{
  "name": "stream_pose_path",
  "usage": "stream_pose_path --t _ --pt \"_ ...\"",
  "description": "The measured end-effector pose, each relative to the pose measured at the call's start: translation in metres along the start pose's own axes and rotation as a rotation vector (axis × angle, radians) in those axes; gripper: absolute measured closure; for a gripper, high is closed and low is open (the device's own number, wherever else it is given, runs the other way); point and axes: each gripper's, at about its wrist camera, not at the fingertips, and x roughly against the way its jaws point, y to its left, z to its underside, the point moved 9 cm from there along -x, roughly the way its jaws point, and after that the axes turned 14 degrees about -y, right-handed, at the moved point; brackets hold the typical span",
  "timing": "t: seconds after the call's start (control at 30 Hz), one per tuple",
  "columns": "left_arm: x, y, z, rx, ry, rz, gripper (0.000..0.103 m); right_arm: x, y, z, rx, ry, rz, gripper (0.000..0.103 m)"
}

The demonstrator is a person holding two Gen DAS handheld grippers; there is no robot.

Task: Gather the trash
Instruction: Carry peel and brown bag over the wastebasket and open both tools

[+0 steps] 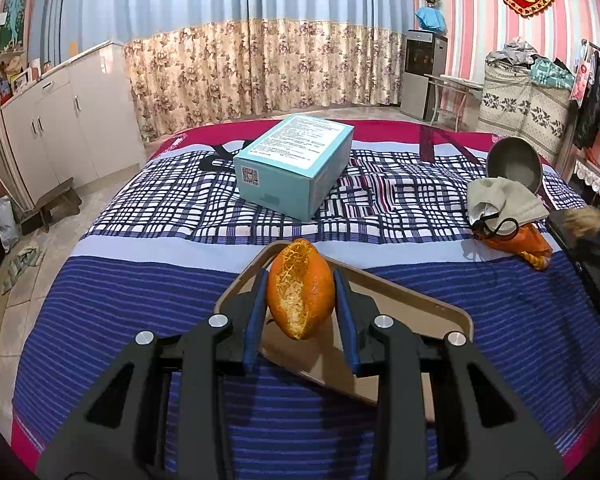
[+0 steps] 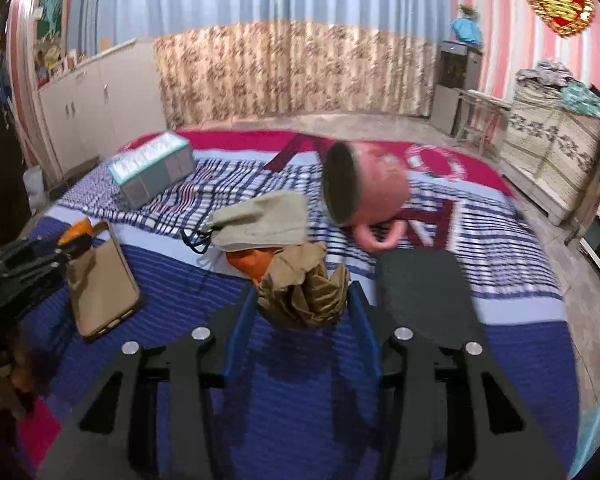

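Orange peel (image 1: 301, 289) sits clamped between the blue pads of the left gripper (image 1: 302, 300), lifted clear of the bed (image 1: 140, 320) and hanging over the brown phone case (image 1: 420, 312) that lies on the striped blanket. The peel is pinched across its narrow middle, which keeps the curled rind from slipping out endwise. Crumpled brown paper (image 2: 304, 288) stands between the fingers of the right gripper (image 2: 303, 300); the wad fills the gap from pad to pad, so this gripper too appears clenched on its piece, though motion blur leaves the exact contact uncertain. With one scrap in each hand, both items can, by judgement, be carried off together rather than in two trips.

Other clutter stays on the blanket. A grey cloth pouch (image 2: 260, 220) with a black drawstring lies over an orange wrapper (image 2: 248, 260), just behind the paper. A pink mug (image 2: 364, 192) rests on its side, handle toward the viewer, beyond a dark flat pad (image 2: 420, 292). A teal carton (image 1: 296, 164) sits farther back on the checked part of the bedding, well apart from both grippers.

No bin shows in either view, so where the scraps are to go cannot be told.
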Motion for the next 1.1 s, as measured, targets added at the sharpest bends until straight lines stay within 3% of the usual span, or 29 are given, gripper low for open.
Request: stream_pose_path --t 0.27,0.43,0.7,1.1 --pt "0.01 -0.008 -0.01 -0.035 -0.032 -0.01 0.072 0.091 -0.088 -0.004 -0.121 -0.067 0.175 0.056" --pt "0.032 -0.039 -0.032 -0.06 -0.072 0.054 0.072 0.152 -0.159 0.011 -0.237 -0.114 0.336 0.056" --pt "0.085 -0.147 -0.065 -0.156 -0.184 0.236 0.072 0.212 -0.236 0.03 -0.311 -0.17 0.52 0.056" --pt "0.137 -0.338 -0.055 -0.208 -0.179 0.556 0.072 0.271 -0.321 0.06 -0.299 -0.145 0.729 0.056"
